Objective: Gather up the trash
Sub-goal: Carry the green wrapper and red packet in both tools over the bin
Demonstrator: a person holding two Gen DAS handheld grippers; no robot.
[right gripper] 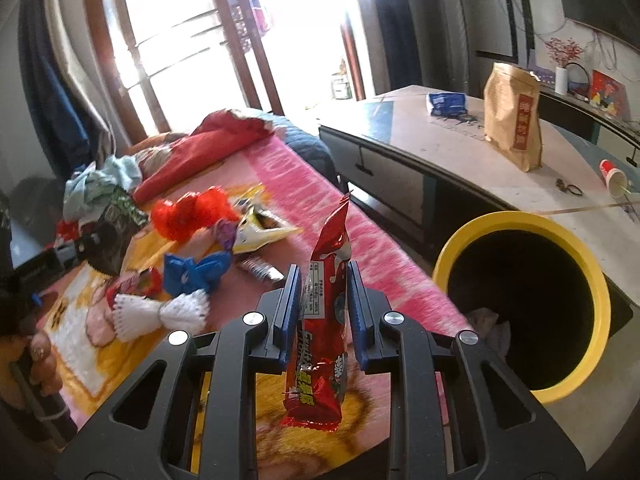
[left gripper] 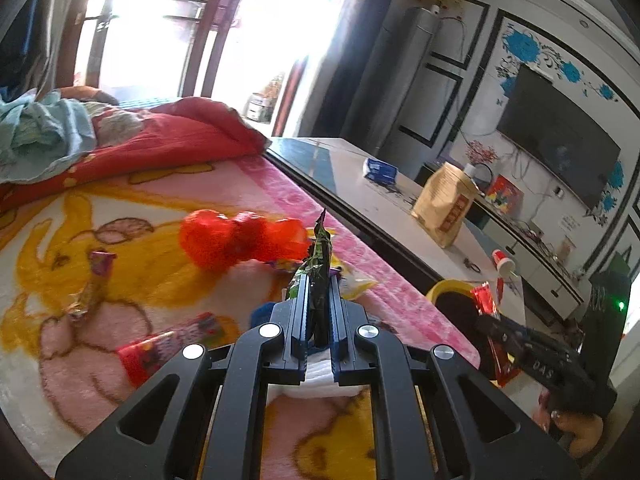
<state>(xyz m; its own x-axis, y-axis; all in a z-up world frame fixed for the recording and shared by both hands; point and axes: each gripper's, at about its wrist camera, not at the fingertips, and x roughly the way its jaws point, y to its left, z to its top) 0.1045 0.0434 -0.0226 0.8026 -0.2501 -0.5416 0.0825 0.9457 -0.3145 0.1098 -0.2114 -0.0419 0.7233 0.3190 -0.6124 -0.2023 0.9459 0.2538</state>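
1. The left gripper [left gripper: 318,300] has its jaws clamped flat on a dark green wrapper [left gripper: 318,276], which stands up between the pads and pokes out past the tips
2. The right gripper [right gripper: 324,292] is closed on a red snack wrapper [right gripper: 326,320]; the packet runs upright through the gap, its sealed top above the tips and its lower end hanging below the jaws
3. Judged from this, the step in hand is the carry: both pieces are lifted off the blanket [left gripper: 140,208] and neither is over the bin yet
4. Just right of the right jaws and below them stands the yellow-rimmed bin [right gripper: 520,220], mouth open, with some crumpled trash visible inside
5. Next the red wrapper needs to be brought right until it hangs over the dark opening and only then let go; the left gripper has farther to travel, since the bin [left gripper: 444,286] lies well right of its jaws
6. A light wrapper could catch on the rim or cling to a pad, so the release should come well inside the ring
7. Beyond and left of both sets of jaws more trash lies on the blanket: a red foam net [right gripper: 192,210], a blue wrapper [right gripper: 196,274], a white foam net [right gripper: 160,314] and a pale open packet [right gripper: 260,232]
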